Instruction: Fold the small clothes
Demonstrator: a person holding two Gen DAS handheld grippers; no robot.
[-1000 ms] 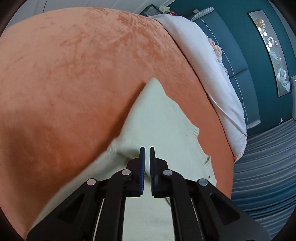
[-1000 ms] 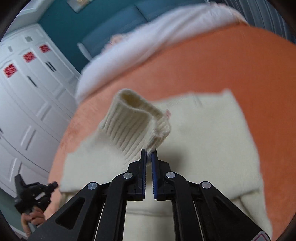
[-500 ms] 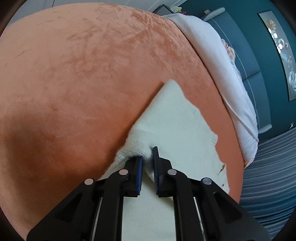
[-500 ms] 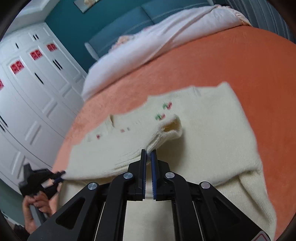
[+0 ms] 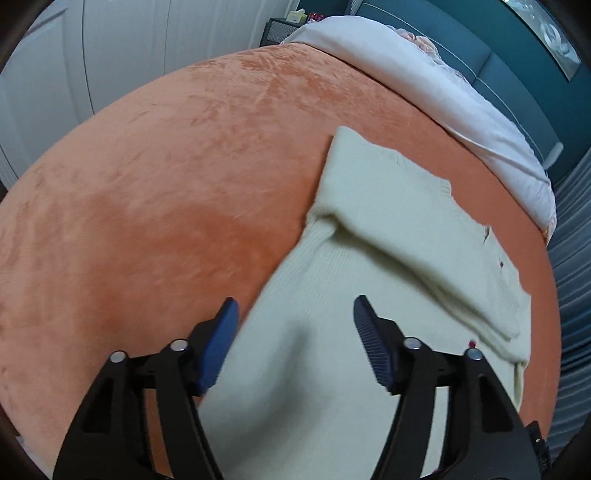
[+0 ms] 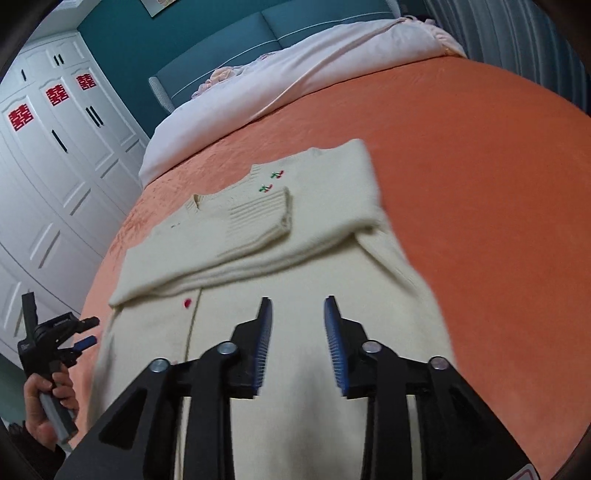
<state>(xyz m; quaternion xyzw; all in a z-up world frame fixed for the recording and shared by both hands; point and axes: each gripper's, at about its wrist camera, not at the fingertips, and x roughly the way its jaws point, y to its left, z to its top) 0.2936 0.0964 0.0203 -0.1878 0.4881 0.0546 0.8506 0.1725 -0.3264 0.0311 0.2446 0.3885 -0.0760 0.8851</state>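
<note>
A small cream knitted cardigan [image 6: 332, 266] lies flat on the orange bedspread [image 6: 480, 184], both sleeves folded across its chest, the ribbed cuff [image 6: 258, 218] on top. In the left wrist view the same cardigan [image 5: 388, 229] fills the lower right. My left gripper [image 5: 295, 310] hovers above the garment's left edge, its jaws opening with nothing between them. My right gripper [image 6: 297, 306] hangs over the cardigan's lower front, jaws opening and empty. In the right wrist view the left gripper [image 6: 88, 334] shows at far left, held by a hand [image 6: 48, 398].
A white duvet [image 6: 295, 74] and a pink pillow lie at the head of the bed before a teal headboard [image 6: 258, 33]. White wardrobe doors [image 6: 55, 166] stand on the left in the right wrist view. Grey striped carpet [image 5: 572, 295] runs beside the bed.
Both grippers let go of the sleeves and opened, then drew back from the cardigan. The right sleeve with its cuff now rests flat across the chest.
</note>
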